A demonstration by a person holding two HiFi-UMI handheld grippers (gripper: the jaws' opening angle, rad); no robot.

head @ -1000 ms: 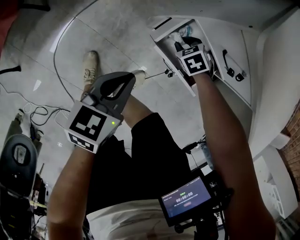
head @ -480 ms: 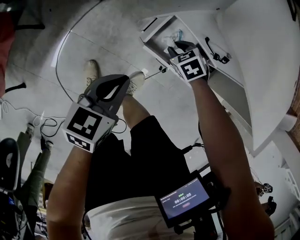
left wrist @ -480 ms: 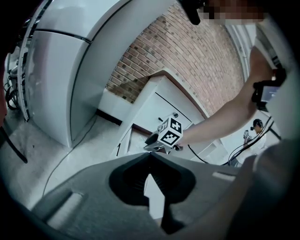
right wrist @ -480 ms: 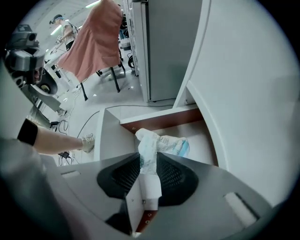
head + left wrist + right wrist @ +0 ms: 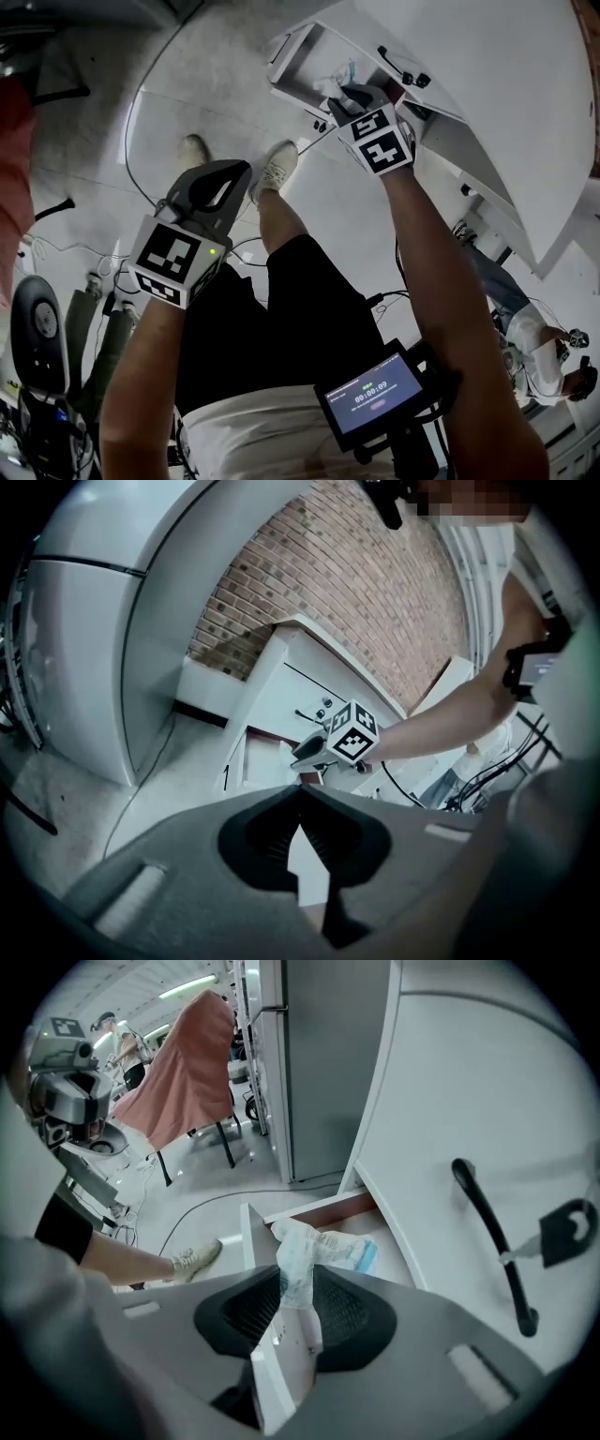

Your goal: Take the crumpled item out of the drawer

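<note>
The right gripper (image 5: 292, 1277) is clamped on a twisted end of the crumpled item (image 5: 328, 1246), which trails over the open drawer (image 5: 249, 1234) near its front wall. It looks like a thin, light, soft wrapper that may tear or slip, so pinching the bunched neck suits it. Its bluish print is unreadable. The left gripper (image 5: 300, 789), jaws together and empty, hangs well apart.

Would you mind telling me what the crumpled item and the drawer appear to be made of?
The crumpled item: probably thin plastic or paper wrapping, white with bluish print, creased. The drawer: likely painted board, smooth white, flat rigid walls.
</note>
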